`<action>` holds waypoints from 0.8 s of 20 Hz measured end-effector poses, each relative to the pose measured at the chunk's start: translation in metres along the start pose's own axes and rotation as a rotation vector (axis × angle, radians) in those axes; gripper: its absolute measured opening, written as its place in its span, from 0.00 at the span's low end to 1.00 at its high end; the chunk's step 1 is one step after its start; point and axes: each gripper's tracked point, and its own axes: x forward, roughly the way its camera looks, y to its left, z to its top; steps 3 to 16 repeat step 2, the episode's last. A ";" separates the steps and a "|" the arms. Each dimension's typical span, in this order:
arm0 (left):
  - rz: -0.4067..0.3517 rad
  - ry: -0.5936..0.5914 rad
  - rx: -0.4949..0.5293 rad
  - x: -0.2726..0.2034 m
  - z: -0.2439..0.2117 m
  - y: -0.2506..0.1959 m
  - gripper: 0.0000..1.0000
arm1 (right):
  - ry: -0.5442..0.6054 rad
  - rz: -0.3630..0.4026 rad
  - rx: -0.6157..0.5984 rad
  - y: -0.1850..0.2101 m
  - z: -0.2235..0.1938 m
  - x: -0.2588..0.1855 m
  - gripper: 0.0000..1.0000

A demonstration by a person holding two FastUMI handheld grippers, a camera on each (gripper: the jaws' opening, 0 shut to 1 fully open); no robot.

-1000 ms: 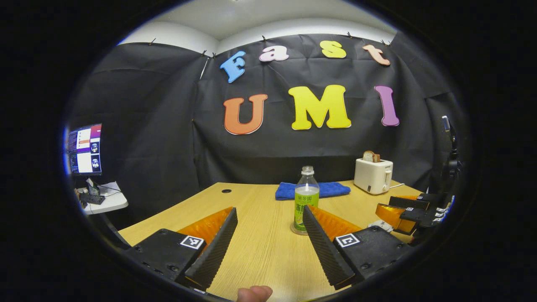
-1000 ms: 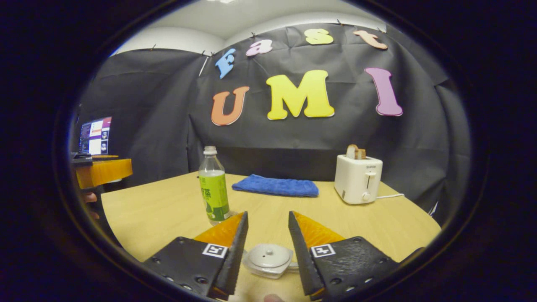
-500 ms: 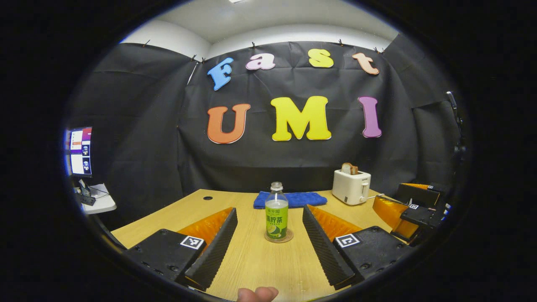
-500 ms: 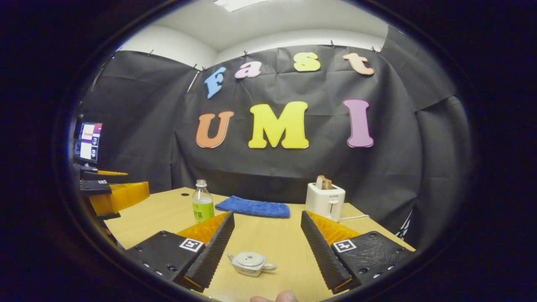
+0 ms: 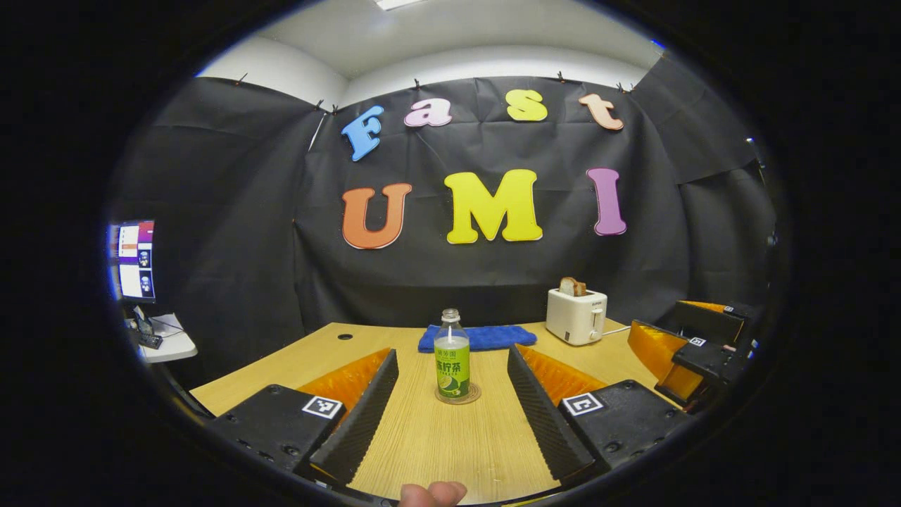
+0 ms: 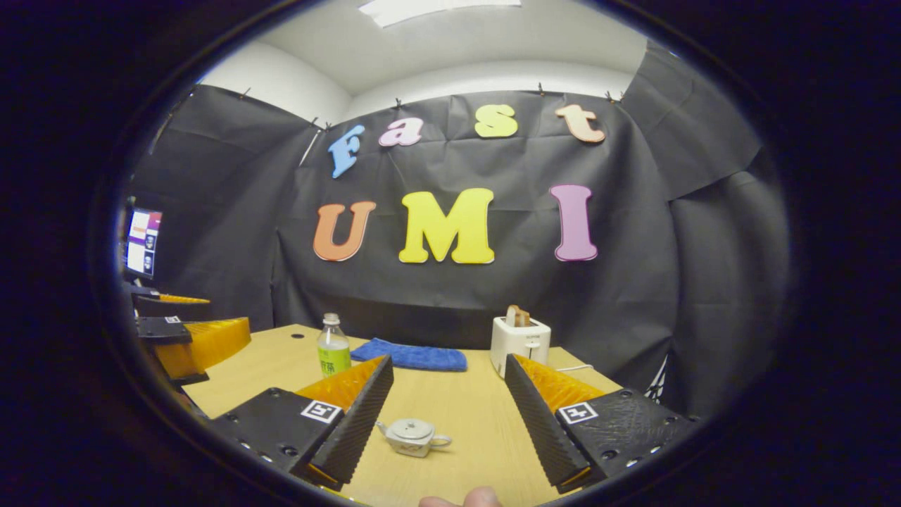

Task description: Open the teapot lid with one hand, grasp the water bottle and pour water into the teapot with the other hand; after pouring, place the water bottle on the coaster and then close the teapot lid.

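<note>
Hovering with both tongs [image 5: 450, 408] [image 6: 447, 422] gaping empty; the small teapot lid [image 6: 411, 427] looks fragile, best pinched at its knob.

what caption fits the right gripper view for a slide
Open right gripper facing the lidded teapot on the table, bottle and toaster behind.

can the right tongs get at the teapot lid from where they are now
Probably yes. The right tongs are open, and the teapot sits on the table between and just ahead of them, lid on, with nothing in between.
</note>
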 end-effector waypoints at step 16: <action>0.001 0.005 -0.004 0.001 -0.004 0.002 0.97 | -0.004 -0.004 0.003 0.000 0.001 -0.002 0.96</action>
